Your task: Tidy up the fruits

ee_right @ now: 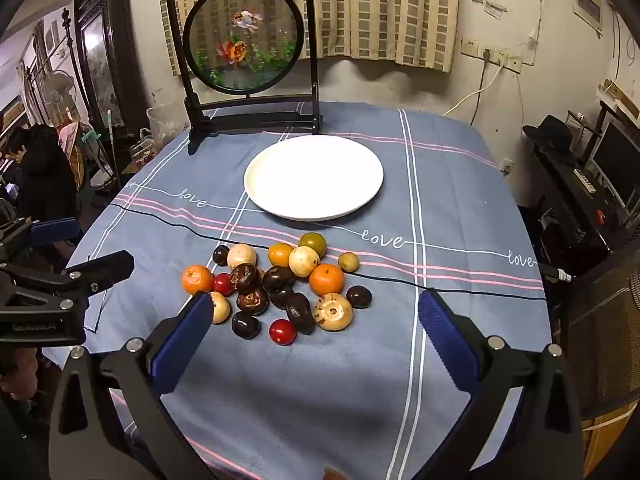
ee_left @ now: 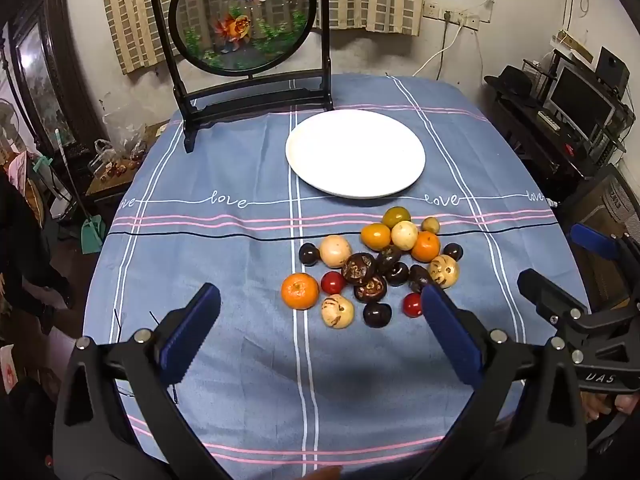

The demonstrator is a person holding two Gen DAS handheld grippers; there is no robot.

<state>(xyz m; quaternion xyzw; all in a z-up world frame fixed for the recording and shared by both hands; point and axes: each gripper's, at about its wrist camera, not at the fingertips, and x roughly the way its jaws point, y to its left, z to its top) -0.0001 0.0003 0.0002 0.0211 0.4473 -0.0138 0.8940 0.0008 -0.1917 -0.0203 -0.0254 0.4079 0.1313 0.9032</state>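
Left wrist view: left gripper [ee_left: 320, 312] angled down over the desk [ee_left: 224, 264], jaws spread wide, nothing between the pads; loose heap of fruits [ee_left: 376, 268] lying on the blue cloth just past the fingertips, spreading mostly from lower left toward upper right; roundish pieces, no clear long axis; orange mandarin [ee_left: 300, 291] at the near-left edge of the heap, stem dimple facing up; red cherry-like fruit [ee_left: 412, 305] just beside the right pad; white plate [ee_left: 355, 154] beyond the heap, apart from it, bare inside; framed round goldfish screen [ee_left: 240, 20] upright behind the plate; right gripper [ee_left: 568, 276] at the right edge, jaws spread.

Right wrist view: right gripper [ee_right: 316, 312] tilted down, jaws spread wide, pinching nothing; fruits [ee_right: 276, 284] between and beyond the fingertips, left pad in front of a pale fruit [ee_right: 221, 308]; dark elongated piece [ee_right: 300, 313] with long axis running near to far, slightly leftward; plate [ee_right: 314, 178] behind, holding nothing; left gripper [ee_right: 80, 252] at the left edge, jaws parted.
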